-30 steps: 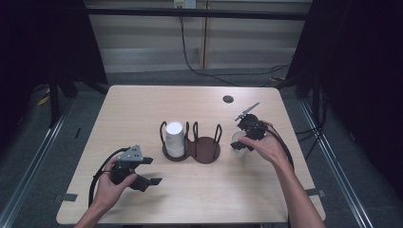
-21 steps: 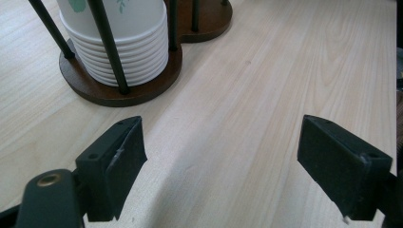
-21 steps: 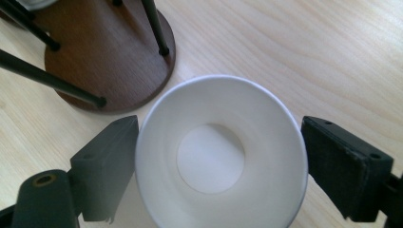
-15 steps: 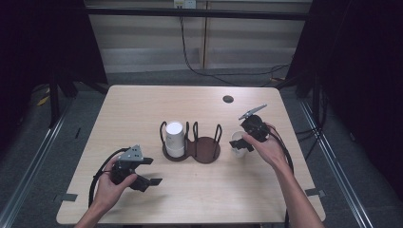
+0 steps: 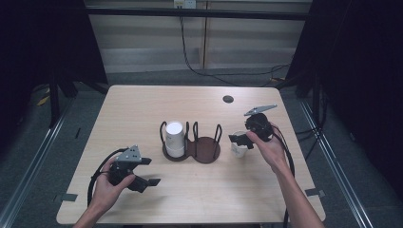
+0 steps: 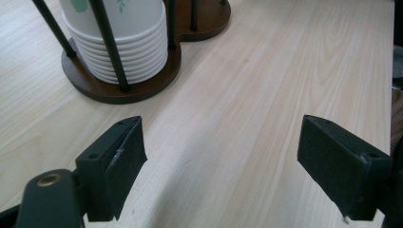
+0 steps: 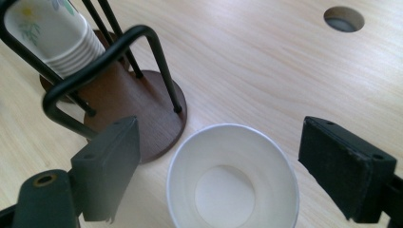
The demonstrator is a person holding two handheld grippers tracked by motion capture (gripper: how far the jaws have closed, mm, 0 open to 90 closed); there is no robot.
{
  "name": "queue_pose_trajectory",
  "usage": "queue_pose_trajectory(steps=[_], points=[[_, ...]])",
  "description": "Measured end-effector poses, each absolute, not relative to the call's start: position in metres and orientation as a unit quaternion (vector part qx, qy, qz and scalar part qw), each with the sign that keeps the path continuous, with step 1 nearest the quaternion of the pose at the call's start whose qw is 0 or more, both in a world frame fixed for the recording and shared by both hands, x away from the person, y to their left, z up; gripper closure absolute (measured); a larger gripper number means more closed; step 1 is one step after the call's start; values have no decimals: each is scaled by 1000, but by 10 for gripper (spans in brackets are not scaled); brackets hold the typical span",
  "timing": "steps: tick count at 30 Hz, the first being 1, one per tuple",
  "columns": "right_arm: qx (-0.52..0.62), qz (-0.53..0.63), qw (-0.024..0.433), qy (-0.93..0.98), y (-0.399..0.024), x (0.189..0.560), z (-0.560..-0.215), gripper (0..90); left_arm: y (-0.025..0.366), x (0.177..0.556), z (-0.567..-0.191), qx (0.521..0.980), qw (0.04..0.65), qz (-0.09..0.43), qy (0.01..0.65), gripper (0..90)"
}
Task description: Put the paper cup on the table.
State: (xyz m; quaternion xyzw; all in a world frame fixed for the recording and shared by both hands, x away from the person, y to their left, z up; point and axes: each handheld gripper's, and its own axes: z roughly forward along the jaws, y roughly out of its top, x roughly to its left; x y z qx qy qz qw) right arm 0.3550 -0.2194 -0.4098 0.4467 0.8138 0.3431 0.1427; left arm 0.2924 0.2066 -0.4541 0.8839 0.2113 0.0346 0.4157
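A single paper cup (image 5: pixel 239 148) stood upright, mouth up, on the table (image 5: pixel 142 104) near its right edge, about halfway between the near and far edges, just beside the right side of the cup rack (image 5: pixel 191 142). The right gripper (image 5: pixel 242 139) hung over it, held in the person's right hand (image 5: pixel 268 147). In the right gripper view the jaws stood wide apart, one on each side of the cup (image 7: pixel 233 183), neither touching its rim; the cup was empty and white inside.

The rack, a dark wooden base with two round bays fenced by black wire loops, sat at the middle of the table. Its left bay held a stack (image 5: pixel 174 138) of upturned paper cups with a green leaf print; its right bay (image 5: pixel 207 148) was bare wood. In the right gripper view the bare bay (image 7: pixel 138 109) lay just left of the cup, almost touching it.

The left gripper (image 5: pixel 147 180) rested low near the near-left corner, in the left hand (image 5: pixel 111 187), pointing toward the rack. Its jaws were also wide, with bare tabletop between them, and the stack (image 6: pixel 119 38) showed ahead of them, well apart.

A round hole (image 5: pixel 228 99) lay in the tabletop toward the far-right corner.
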Motion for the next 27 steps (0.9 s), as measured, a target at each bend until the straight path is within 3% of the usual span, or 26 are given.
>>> queue_pose_trajectory(steps=[27], points=[[415, 450, 189, 767, -197, 283, -414, 148, 205, 285, -457, 880, 421, 39, 215, 168]])
